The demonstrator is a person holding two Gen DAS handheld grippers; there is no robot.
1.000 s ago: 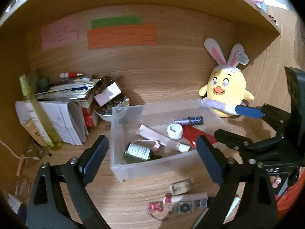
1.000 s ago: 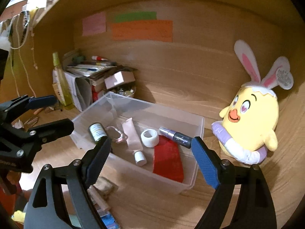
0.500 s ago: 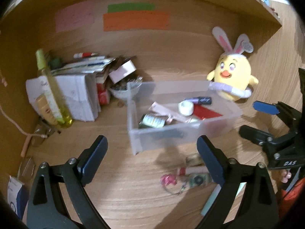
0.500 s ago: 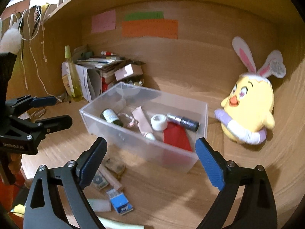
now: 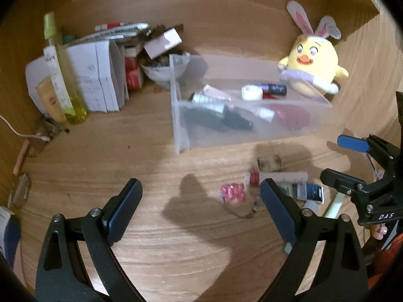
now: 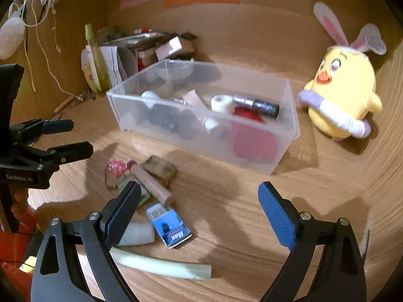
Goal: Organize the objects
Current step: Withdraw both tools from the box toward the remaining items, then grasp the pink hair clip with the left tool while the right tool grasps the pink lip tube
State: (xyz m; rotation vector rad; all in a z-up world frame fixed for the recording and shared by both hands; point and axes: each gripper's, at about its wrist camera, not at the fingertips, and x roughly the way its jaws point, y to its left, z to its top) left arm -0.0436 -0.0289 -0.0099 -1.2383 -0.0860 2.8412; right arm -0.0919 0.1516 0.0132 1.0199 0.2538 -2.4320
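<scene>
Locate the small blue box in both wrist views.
Left wrist: blue box, lower right, on the desk by the left hand-held gripper's right finger.
Right wrist: same box, lower centre-left.
Shared landmark: clear bin, behind it in both.

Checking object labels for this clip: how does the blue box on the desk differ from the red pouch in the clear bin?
The blue box lies loose on the desk in front of the clear bin; the red pouch lies inside it. The blue box is a small rectangular pack with white print; the red pouch is plain, larger and rounded at the corners. The box is seen directly, the pouch mostly through the bin's wall. Both lie flat, untouched by either gripper.
</scene>
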